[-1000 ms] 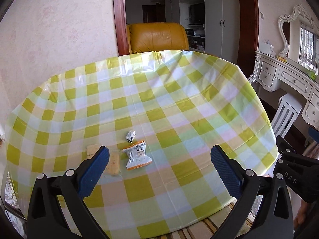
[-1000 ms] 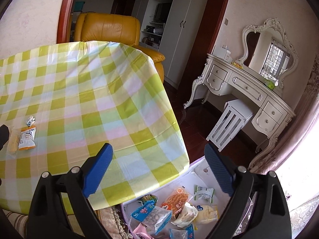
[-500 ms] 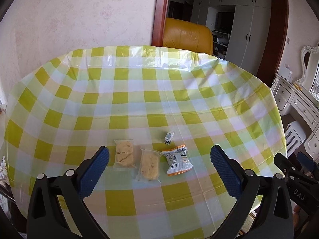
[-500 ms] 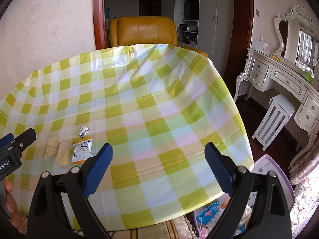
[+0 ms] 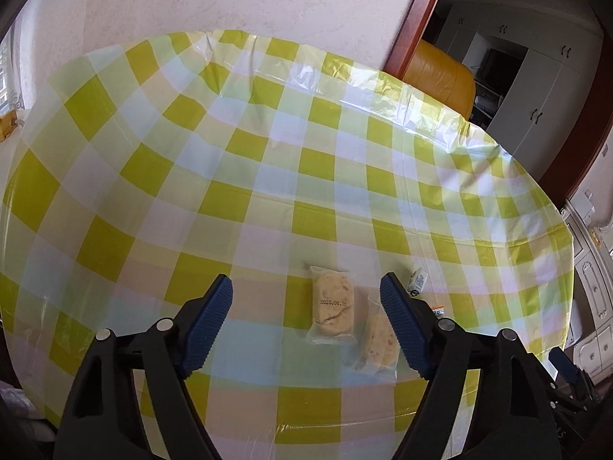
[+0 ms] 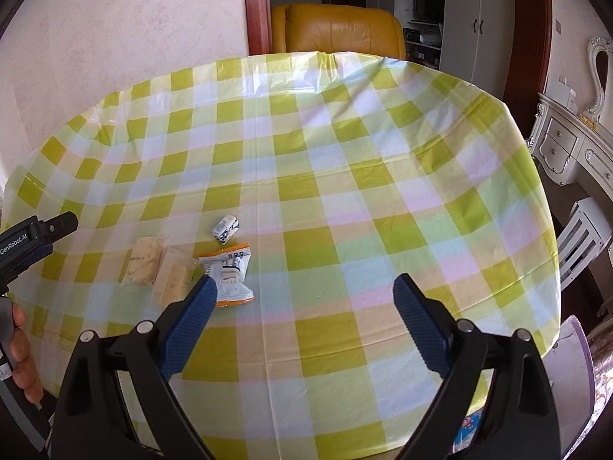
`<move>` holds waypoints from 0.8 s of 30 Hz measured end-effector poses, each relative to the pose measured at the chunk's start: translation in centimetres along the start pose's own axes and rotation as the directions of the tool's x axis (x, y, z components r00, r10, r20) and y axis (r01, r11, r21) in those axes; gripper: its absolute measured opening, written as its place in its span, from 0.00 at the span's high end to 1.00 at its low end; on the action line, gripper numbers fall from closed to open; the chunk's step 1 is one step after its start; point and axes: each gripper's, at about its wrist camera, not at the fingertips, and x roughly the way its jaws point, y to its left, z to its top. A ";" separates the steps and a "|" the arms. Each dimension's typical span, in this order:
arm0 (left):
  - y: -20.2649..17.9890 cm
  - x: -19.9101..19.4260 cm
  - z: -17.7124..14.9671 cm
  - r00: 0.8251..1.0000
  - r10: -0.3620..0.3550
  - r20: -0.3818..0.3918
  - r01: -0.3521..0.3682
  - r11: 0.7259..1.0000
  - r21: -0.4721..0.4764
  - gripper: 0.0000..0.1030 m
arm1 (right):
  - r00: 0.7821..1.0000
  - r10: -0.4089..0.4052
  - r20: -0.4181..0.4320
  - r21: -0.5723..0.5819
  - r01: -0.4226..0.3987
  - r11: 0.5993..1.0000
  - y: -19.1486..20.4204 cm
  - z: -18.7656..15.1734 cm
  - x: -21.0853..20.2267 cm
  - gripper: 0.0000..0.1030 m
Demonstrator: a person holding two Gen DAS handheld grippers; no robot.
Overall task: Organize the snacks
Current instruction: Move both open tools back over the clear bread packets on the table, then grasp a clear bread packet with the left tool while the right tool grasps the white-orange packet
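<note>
Two clear biscuit packs lie side by side on the yellow-check tablecloth [image 5: 191, 191]: one pack [image 5: 331, 306] with a printed date, the other pack [image 5: 377, 345] to its right. A small white candy [image 5: 417, 281] and an orange-and-white packet [image 6: 230, 274] lie beside them. My left gripper [image 5: 306, 285] hovers above the dated pack with its jaws closing and nothing pressed between the pads. My right gripper [image 6: 306, 285] stands open over bare cloth, right of the snacks. In the right wrist view the biscuit packs [image 6: 143, 260] sit left of the orange packet, with the candy [image 6: 226, 228] behind.
A yellow armchair [image 6: 337, 30] stands behind the table by a doorway. A white dressing table [image 6: 574, 153] and slatted stool [image 6: 582, 241] are at the right. A box corner with bright wrappers [image 6: 471, 429] shows below the table's near edge. A hand [image 6: 19, 345] holds the left gripper.
Both cameras have swung left across the table. The snacks now sit right of centre in the left view, and the left jaws have narrowed. The snack box has nearly left the right view.
</note>
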 end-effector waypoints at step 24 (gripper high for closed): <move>-3.2 9.8 -2.6 0.975 0.039 -0.217 -0.003 0.986 0.166 0.39 | 0.986 0.052 -0.157 -0.126 -0.072 0.989 5.6 0.1 9.6 0.13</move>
